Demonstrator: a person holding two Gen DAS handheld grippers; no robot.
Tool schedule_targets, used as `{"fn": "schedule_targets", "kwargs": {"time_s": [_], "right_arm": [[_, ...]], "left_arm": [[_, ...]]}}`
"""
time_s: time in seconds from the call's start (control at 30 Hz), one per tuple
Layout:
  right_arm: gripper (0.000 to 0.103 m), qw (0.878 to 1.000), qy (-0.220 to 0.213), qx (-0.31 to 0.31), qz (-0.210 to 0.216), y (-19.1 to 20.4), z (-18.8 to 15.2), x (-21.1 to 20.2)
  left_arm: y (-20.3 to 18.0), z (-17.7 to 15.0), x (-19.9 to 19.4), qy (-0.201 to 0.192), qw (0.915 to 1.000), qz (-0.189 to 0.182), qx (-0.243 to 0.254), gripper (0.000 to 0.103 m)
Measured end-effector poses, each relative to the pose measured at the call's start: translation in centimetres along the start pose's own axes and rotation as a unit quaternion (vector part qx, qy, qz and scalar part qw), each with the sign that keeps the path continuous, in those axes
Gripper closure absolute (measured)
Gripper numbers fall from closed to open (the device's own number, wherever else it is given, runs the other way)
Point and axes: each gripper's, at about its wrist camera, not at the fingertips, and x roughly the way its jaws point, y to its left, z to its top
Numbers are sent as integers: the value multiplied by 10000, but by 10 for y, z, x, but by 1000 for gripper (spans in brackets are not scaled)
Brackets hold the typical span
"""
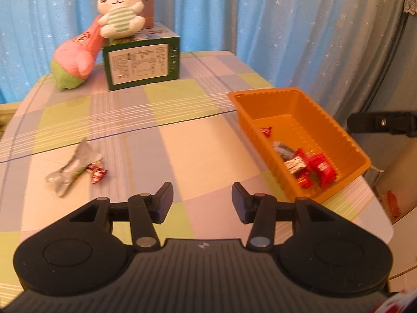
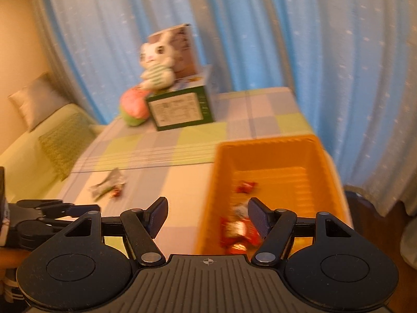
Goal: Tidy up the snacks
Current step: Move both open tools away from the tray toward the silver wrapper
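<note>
An orange plastic bin (image 1: 328,120) (image 2: 268,151) sits at the right side of the checked table and holds several red and silver wrapped snacks (image 1: 310,167) (image 2: 239,229). On the cloth to the left lie a silver wrapper (image 1: 70,168) (image 2: 106,184) and a small red candy (image 1: 97,174) (image 2: 116,191) beside it. My left gripper (image 1: 202,200) hovers open over bare cloth between the loose snacks and the bin, nothing between its fingers. My right gripper (image 2: 208,215) stands open above the bin's near left wall, empty. The left gripper's linkage (image 2: 47,214) shows at the lower left of the right wrist view.
At the back of the table stand a green box (image 1: 142,66) (image 2: 179,109), a white plush rabbit (image 1: 121,9) (image 2: 156,62) on it, and a pink-green plush (image 1: 75,57) (image 2: 134,107). Blue curtains hang behind. The table edge runs right of the bin; a black bracket (image 1: 383,124) sticks out there.
</note>
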Motion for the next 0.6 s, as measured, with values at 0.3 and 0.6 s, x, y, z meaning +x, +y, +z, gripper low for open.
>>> {"fn": "schedule_targets", "kwargs": {"time_s": [0.3,0.6], "right_arm": [[35,9990,141,-172,384,39,9,41],[35,9970,404,-344,563,79,16,84]], "left_arm": [[40,-5,-7,-87,9992,348,-170,57],[96,-16,-13,-176,9965,682,-456,56]]}}
